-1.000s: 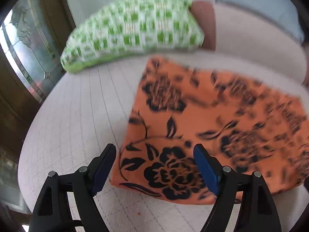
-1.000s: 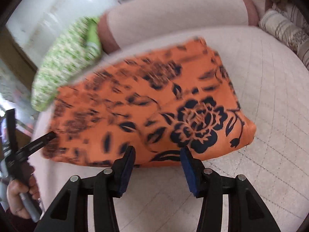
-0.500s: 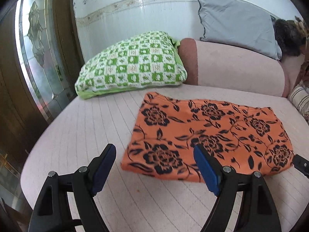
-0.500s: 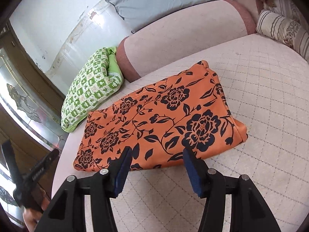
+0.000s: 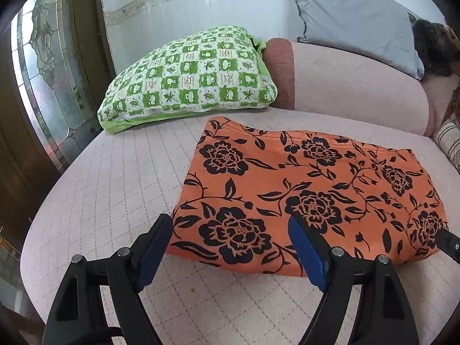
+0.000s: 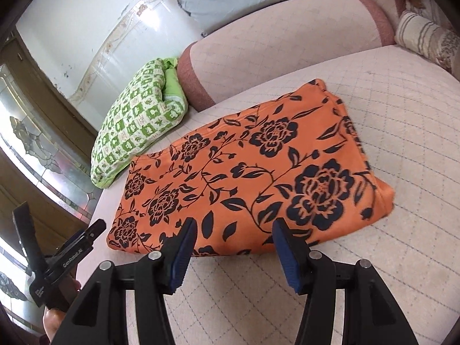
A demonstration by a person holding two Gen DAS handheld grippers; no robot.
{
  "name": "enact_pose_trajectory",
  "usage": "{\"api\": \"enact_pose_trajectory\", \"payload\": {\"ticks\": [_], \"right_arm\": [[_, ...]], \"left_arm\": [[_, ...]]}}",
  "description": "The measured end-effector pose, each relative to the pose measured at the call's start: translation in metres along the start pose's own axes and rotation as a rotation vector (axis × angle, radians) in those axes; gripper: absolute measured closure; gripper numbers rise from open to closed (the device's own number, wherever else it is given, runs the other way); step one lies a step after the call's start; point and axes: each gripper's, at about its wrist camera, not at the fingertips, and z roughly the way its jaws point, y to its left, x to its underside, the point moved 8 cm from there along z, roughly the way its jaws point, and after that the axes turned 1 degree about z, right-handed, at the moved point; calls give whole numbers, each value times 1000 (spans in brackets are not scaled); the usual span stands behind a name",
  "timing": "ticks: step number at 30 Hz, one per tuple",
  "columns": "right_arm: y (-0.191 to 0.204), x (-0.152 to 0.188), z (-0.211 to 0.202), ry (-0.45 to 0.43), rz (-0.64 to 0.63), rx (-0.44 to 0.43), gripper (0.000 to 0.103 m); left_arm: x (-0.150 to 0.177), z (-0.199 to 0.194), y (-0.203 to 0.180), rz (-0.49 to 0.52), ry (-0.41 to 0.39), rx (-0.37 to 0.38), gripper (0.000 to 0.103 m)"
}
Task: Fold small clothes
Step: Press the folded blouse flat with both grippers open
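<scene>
An orange cloth with black flowers [image 5: 302, 189] lies folded into a flat rectangle on the pink quilted bed [image 5: 120, 178]. My left gripper [image 5: 230, 224] hangs open just before the cloth's near left corner, with nothing between its blue pads. In the right wrist view the same cloth [image 6: 253, 172] stretches from far right to near left. My right gripper [image 6: 233, 225] stands open at the cloth's near long edge and grips nothing. A hand holds the left gripper's black body [image 6: 61, 261] at the lower left of that view.
A green checked pillow [image 5: 187, 77] lies behind the cloth on the left. A grey pillow [image 5: 353, 20] leans on the pink padded backrest [image 5: 345, 86]. A striped cushion [image 6: 422, 37] sits far right. The bed's rounded edge drops off on the left towards a glass-panelled door [image 5: 49, 72].
A second ago both views were blurred and close over the cloth. Both grippers drew back and tilted up. The left one has since edged nearer the cloth's corner. The cloth lies still.
</scene>
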Motion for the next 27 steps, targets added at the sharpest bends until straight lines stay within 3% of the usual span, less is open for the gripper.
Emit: {"api": "enact_pose_trajectory", "payload": {"ticks": [7,12,16,22,27], "right_arm": [[3,2,17,36,-18,-7,45],[-1,1,21,45,-8,-4,45],[-6,1,22,52,-6,5,45],[-20,-2,18,44,4,33,45],[-30,-6,15,43,19,38,45]], "left_arm": [[2,13,-6,19,27,2,20],[12,23,-5,-23,82,46,20],[31,31,-2,-146,173,136,20],[70,55,3,-451,365,277,20],[63,58,1,-486,306,285,16]]}}
